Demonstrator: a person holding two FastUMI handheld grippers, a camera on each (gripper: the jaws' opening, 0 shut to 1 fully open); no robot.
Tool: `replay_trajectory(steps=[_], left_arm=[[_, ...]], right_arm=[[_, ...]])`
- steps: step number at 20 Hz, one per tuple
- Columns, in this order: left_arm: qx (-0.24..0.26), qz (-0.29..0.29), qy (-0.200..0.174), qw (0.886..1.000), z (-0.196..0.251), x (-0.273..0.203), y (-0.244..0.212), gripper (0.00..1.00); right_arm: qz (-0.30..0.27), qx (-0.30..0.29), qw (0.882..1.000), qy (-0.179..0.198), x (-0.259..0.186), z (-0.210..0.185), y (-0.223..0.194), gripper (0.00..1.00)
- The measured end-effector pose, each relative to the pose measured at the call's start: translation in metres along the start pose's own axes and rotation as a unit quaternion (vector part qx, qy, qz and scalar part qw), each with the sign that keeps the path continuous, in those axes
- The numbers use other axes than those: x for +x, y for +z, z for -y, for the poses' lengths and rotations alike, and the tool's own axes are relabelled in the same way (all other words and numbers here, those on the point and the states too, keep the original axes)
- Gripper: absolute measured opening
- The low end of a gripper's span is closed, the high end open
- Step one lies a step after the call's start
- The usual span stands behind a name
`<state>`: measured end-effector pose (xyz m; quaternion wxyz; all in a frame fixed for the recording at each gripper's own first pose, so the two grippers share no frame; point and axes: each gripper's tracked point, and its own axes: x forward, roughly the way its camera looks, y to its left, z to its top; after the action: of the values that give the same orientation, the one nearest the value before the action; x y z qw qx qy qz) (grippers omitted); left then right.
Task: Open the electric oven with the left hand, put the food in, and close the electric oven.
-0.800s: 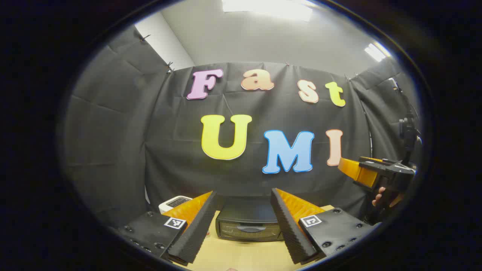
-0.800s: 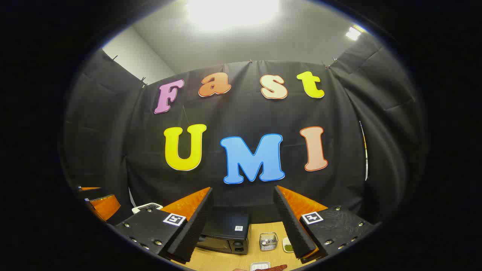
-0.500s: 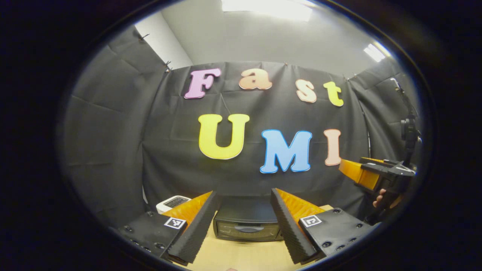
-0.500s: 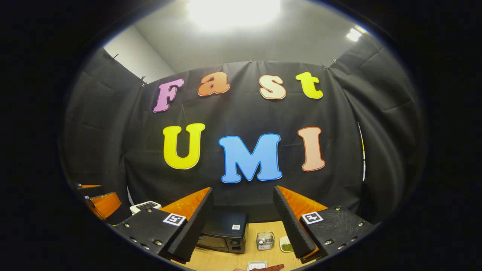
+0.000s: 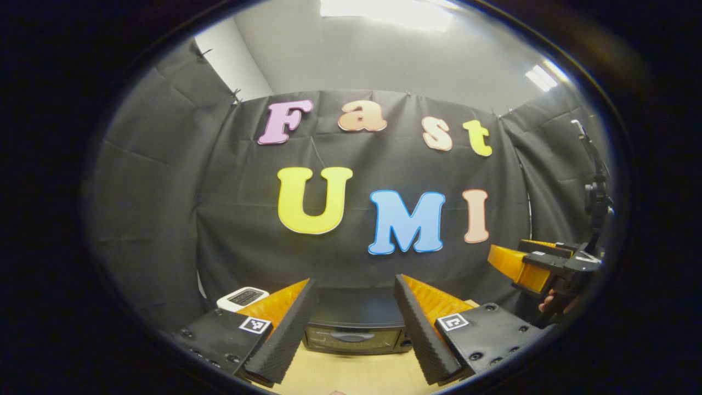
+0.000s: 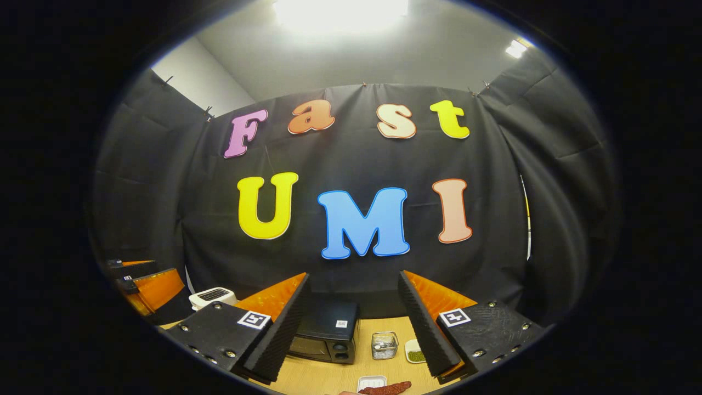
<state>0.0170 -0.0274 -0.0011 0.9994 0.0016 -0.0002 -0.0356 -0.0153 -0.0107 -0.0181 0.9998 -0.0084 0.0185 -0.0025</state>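
black electric oven (image 5: 354,336) — door shut, wooden table (image 5: 351,373)

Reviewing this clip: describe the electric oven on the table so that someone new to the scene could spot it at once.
Start at the wooden table in front of the black cloth wall. The electric oven is the dark box standing at the table's back, its door shut. Right of it in the right gripper view are a small wire basket and a little dish of something green; the oven is far bigger, black and boxy.
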Motion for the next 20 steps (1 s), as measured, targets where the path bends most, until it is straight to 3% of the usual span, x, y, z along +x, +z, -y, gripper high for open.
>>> replay_trajectory(steps=[3, 4, 6, 7, 14, 15, 19, 20], left_arm=[[-0.003, -0.003, -0.011, 1.0, 0.007, 0.01, -0.001, 0.98], [-0.004, -0.007, -0.016, 1.0, 0.009, 0.012, -0.007, 0.95], [-0.007, -0.022, -0.019, 1.0, 0.008, 0.024, -0.023, 0.98], [-0.01, -0.032, -0.021, 0.999, 0.009, 0.03, -0.032, 0.91], [0.005, -0.116, -0.041, 0.992, 0.004, 0.087, -0.125, 0.95], [0.007, -0.128, -0.047, 0.991, 0.004, 0.098, -0.138, 0.92], [0.003, -0.189, -0.062, 0.98, 0.009, 0.138, -0.197, 0.99], [0.004, -0.204, -0.063, 0.977, 0.009, 0.147, -0.212, 0.95]], right_arm=[[-0.005, -0.006, 1.0, -0.004, -0.005, 0.005, -0.007, 0.96], [-0.008, -0.008, 1.0, -0.007, -0.006, 0.008, -0.009, 0.96], [-0.016, -0.012, 1.0, -0.016, -0.009, 0.014, -0.014, 0.96], [-0.022, -0.014, 0.999, -0.019, -0.012, 0.015, -0.019, 0.96], [-0.05, -0.024, 0.997, -0.061, -0.029, 0.034, -0.039, 0.96], [-0.055, -0.023, 0.996, -0.068, -0.032, 0.037, -0.042, 0.96], [-0.07, -0.031, 0.993, -0.094, -0.043, 0.049, -0.049, 0.96], [-0.073, -0.034, 0.992, -0.099, -0.046, 0.051, -0.05, 0.96]])
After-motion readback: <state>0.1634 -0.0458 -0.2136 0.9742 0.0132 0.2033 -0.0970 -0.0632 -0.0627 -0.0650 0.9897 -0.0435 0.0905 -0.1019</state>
